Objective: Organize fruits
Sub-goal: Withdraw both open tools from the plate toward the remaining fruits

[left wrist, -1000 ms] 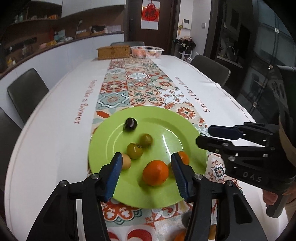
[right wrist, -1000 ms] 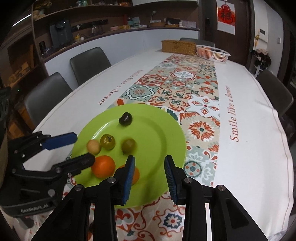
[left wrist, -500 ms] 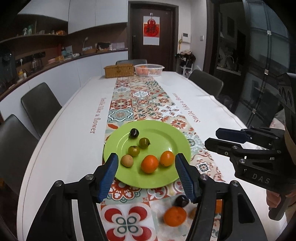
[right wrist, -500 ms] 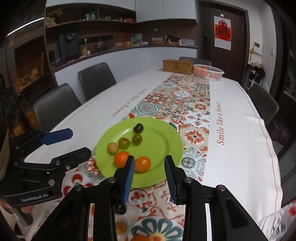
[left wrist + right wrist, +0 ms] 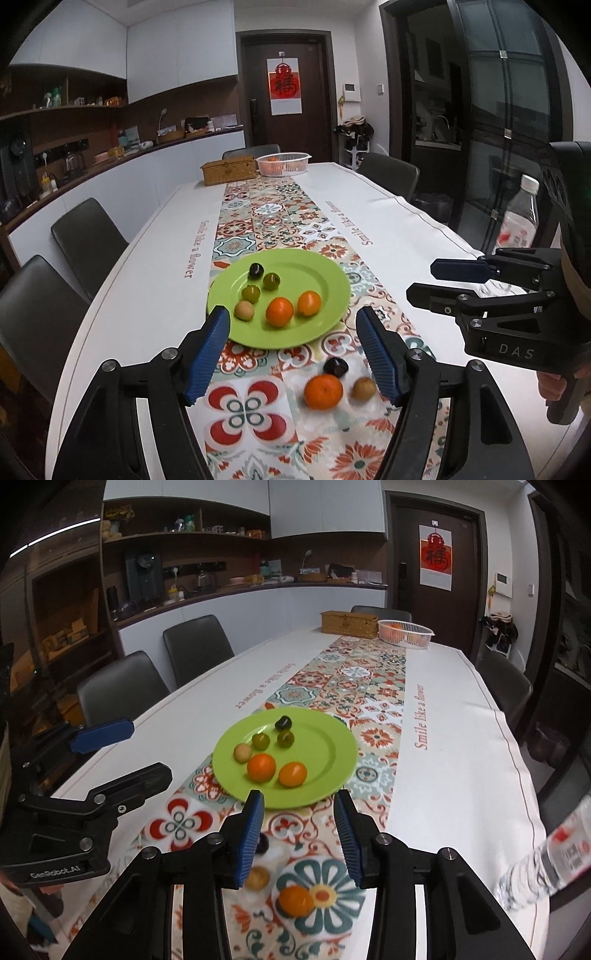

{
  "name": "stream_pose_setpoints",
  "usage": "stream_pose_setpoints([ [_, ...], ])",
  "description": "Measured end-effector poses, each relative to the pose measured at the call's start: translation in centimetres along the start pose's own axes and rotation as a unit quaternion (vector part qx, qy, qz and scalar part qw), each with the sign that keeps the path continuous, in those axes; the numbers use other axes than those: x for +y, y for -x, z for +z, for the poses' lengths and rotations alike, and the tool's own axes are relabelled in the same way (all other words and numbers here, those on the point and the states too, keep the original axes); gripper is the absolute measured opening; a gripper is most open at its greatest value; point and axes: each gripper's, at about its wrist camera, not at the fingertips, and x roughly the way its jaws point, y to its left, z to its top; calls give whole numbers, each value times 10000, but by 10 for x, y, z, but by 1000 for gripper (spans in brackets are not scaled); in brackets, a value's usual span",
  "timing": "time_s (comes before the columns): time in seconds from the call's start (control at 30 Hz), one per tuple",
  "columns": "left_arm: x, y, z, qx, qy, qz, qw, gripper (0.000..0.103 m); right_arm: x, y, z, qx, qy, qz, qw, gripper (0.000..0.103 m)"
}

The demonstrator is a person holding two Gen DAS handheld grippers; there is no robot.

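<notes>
I've pulled both grippers back from the plate (image 5: 328,284); my left gripper (image 5: 291,347) and right gripper (image 5: 298,832) are opening, fingers empty, three fruits nearer than the plate.

"Smile like a flower" runs in red script along the white tablecloth (image 5: 454,716) at both sides of the patterned runner. "DAS" shows on the right gripper (image 5: 421,280), "GenRobot.AI" on the left gripper (image 5: 147,749). The red door poster (image 5: 284,86) carries a Chinese character.
</notes>
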Motion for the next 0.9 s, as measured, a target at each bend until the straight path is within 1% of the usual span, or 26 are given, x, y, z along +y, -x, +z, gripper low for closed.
stream_pose_setpoints([
  [0.1, -3, 4, -9, 48, -38, -12, 10000, 70, 1, 7, -9, 32, 21, -39, 10000, 41],
  [0.17, -5, 5, -15, 81, -76, -3, 9999, 71, 3, 10, -14, 50, -1, -58, 10000, 47],
  [0.3, -7, 2, -27, 241, -131, -62, 9996, 71, 5, 12, -27, 155, -51, -109, 9998, 47],
  [0.6, -5, -13, -49, 583, -205, -255, 9978, 71, 4, -5, -53, 644, -431, -101, 9969, 47],
  [0.9, -6, -35, -69, 808, -542, -549, 9937, 71, 1, -26, -79, 1112, -736, -262, 9907, 47],
])
